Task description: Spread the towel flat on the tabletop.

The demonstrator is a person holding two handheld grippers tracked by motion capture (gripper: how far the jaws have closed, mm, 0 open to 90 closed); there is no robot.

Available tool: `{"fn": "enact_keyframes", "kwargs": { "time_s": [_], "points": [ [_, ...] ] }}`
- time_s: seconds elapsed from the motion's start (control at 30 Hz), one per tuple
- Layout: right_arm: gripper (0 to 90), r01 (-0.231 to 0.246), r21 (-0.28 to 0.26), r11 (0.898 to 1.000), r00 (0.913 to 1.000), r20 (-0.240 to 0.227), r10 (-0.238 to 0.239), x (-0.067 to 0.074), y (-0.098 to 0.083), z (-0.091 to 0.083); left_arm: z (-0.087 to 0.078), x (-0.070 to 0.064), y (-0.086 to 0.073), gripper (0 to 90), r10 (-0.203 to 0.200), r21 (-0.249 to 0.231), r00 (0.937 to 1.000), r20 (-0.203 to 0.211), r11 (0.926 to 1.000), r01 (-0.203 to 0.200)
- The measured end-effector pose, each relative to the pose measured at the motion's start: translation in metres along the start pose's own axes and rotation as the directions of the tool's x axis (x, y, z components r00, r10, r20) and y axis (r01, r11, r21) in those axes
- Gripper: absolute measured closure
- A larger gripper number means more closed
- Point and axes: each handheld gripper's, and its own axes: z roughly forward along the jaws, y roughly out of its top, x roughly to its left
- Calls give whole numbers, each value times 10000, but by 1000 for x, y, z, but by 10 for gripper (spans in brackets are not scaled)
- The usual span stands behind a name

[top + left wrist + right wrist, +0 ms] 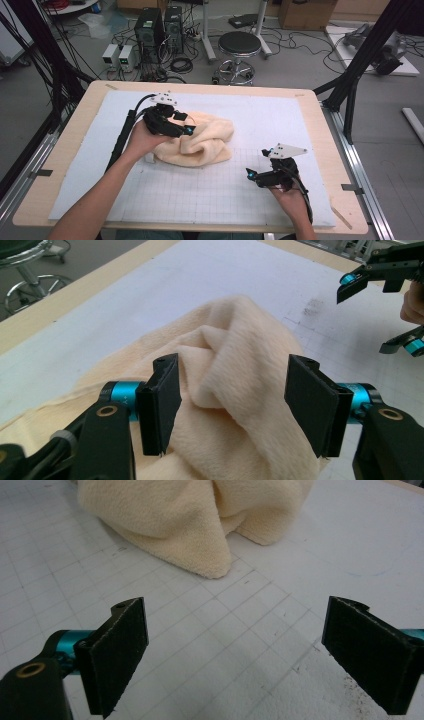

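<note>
The left gripper (186, 125) hangs over the near-left part of the crumpled cream-yellow fleece towel (205, 137), and the hand (142, 140) holding it covers the cloth's left edge in the high view — how the towel lies under that hand cannot be made out. In the left gripper view its jaws stand apart, one on each side of a raised fold of the towel (235, 365); the pads do not press on the cloth, and whether the jaw tips brush the pile below is hard to tell. The towel's near end is cut off by the bottom of that view. Nothing is held.

Further right, well apart from the towel, the right gripper (257, 167) sits low over the white gridded mat (200, 195), its tips pointing back toward the cloth. In the right gripper view its jaws are spread wide with only bare mat (240, 645) between them — the towel (200, 520) lies ahead of the tips, its top cut off by the frame. The right hand (290, 197) runs out of the bottom of the high view.
</note>
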Motion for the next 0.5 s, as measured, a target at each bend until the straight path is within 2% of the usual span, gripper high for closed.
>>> {"fn": "enact_keyframes", "kwargs": {
  "time_s": [0.2, 0.37, 0.5],
  "points": [
    [106, 62, 47, 10000, 10000, -31, -62, 1, 0, 1, -25, 10, -19, 387, -114, -161, 9987, -503, 9998, 106],
    [106, 32, 114, 9999, 10000, -44, -31, 2, 0, 2, -35, 16, -40, 384, -171, -27, 9974, -707, 9999, 169],
    [106, 75, 121, 9999, 9999, -71, -74, 2, 0, 3, -43, 15, -58, 384, 50, 161, 9967, -810, 9999, -38]
  ]
}}
